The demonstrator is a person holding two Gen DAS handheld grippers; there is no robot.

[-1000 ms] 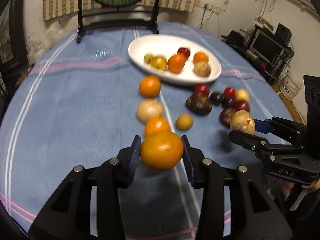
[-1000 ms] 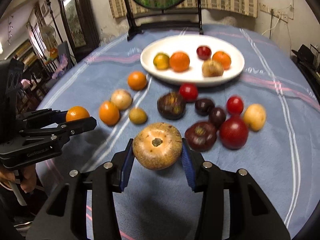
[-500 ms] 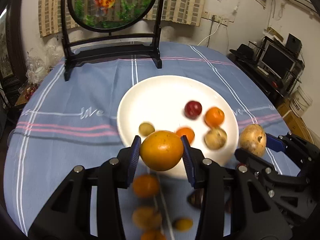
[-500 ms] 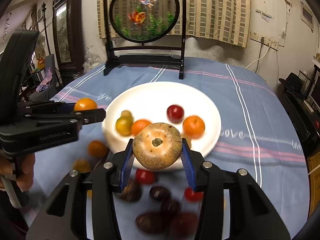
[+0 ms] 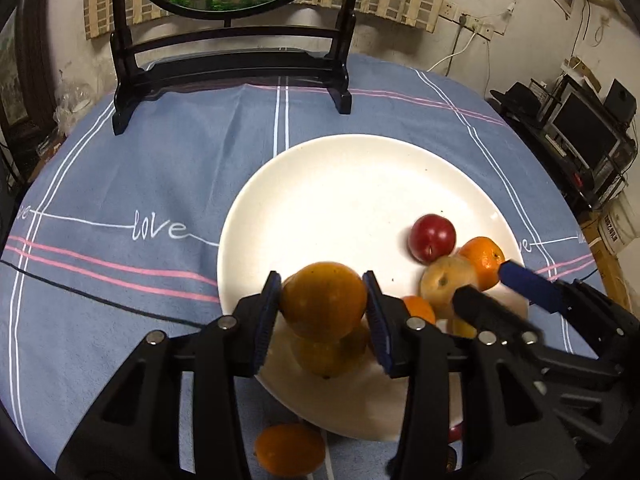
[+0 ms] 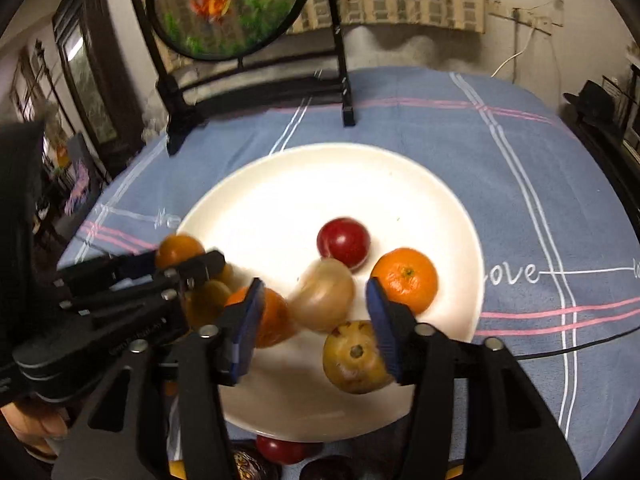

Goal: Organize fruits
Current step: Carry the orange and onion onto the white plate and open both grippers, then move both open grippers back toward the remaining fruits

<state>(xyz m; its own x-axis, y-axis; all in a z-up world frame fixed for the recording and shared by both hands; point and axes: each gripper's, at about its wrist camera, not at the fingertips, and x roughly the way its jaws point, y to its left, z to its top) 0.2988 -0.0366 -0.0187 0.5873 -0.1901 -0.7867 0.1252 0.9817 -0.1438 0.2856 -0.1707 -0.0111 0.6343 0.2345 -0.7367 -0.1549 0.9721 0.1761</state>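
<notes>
You have several fruits on the plate (image 6: 448, 208) already: a red one (image 6: 343, 242), a mandarin (image 6: 404, 280), a pale round one (image 6: 324, 294) and a few more at its near-left side. More fruit lies on the cloth (image 5: 120, 184) by the plate's near rim, so work remains. Your left gripper (image 5: 320, 308) is opening over the plate's near edge, the orange (image 5: 323, 300) between its pads and seemingly slipping free. Your right gripper (image 6: 316, 316) is opening too; the brown fruit (image 6: 356, 356) drops away beside its right pad, above the plate

Stained wall (image 5: 400, 46), striped curtain (image 5: 384, 4), dark cabinet (image 6: 92, 68) at left.
</notes>
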